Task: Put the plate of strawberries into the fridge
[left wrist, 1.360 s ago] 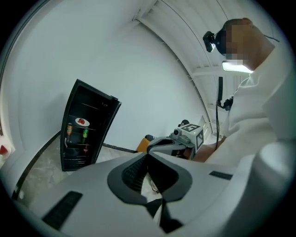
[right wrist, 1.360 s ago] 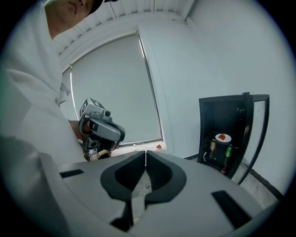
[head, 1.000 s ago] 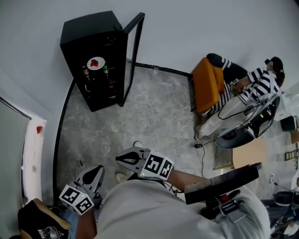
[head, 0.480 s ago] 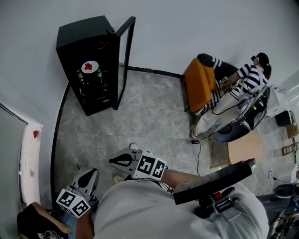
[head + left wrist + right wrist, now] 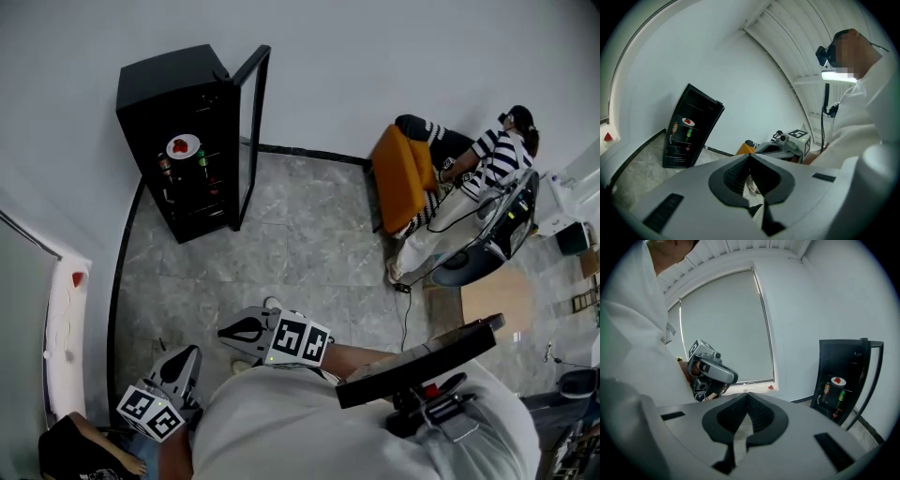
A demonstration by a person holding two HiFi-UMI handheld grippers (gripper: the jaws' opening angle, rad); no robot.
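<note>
The white plate of strawberries (image 5: 183, 145) rests on an upper shelf inside the black fridge (image 5: 155, 84), whose glass door (image 5: 250, 131) stands open; the plate (image 5: 687, 122) also shows small in the left gripper view and the plate (image 5: 838, 380) in the right gripper view. Both grippers are held close to the person's body, far from the fridge. My left gripper (image 5: 192, 352) is shut with nothing in it. My right gripper (image 5: 225, 330) is shut and empty too.
Bottles and cans (image 5: 202, 159) stand on the fridge shelves below the plate. A seated person in a striped top (image 5: 497, 159) and an orange chair (image 5: 403, 178) are at the right. A white ledge (image 5: 64, 319) with a red item runs along the left.
The view has shifted slightly, so the fridge sits a little differently in the picture. Both grippers stay low by the body, drifting slightly down and left in the frame.
</note>
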